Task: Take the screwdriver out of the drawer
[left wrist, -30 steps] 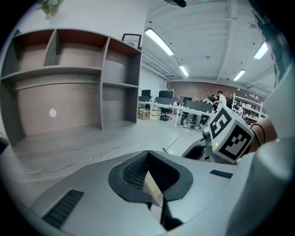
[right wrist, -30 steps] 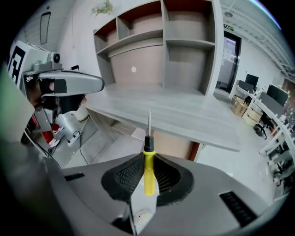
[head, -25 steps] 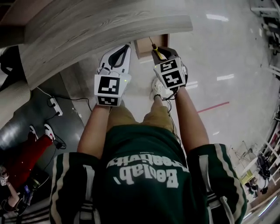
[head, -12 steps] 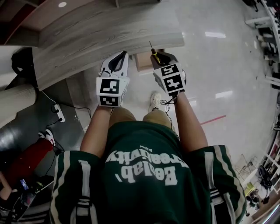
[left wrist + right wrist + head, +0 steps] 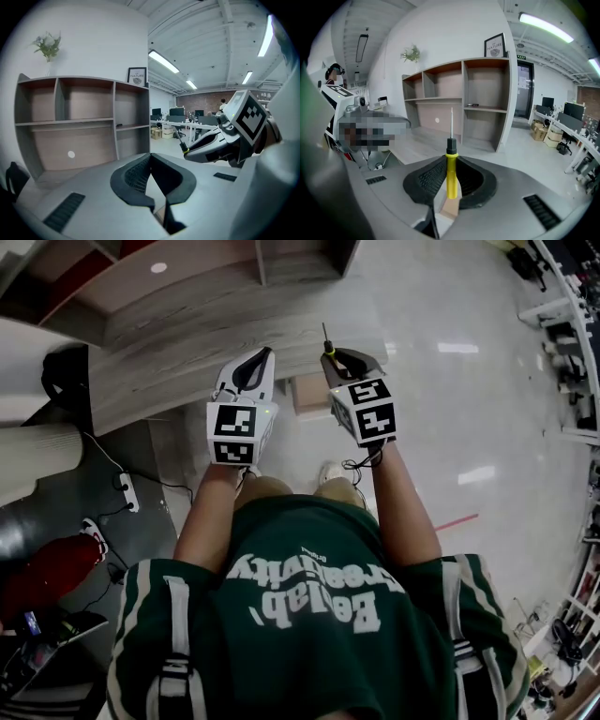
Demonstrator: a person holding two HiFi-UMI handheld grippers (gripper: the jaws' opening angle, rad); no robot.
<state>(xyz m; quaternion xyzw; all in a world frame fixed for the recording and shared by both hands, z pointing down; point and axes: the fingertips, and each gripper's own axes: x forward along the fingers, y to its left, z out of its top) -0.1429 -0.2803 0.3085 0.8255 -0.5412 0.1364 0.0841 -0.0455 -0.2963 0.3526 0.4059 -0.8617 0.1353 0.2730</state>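
Screwdriver (image 5: 451, 174) clamped upright in right gripper (image 5: 449, 183). Jaws set narrow on the yellow handle; black collar and thin shaft stand above the pads. Head view: tool at top centre of frame, its tip over the edge of the wood-grain desk (image 5: 187, 343). Drawer (image 5: 307, 395) lies lower in frame, between the two grippers, screwdriver clear of it. Left gripper (image 5: 151, 174) beside the right, not touching, jaws closed tip to tip, nothing between them.

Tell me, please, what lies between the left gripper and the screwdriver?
Nothing at their level: the head view shows only the drawer and floor below the gap between left gripper and screwdriver.
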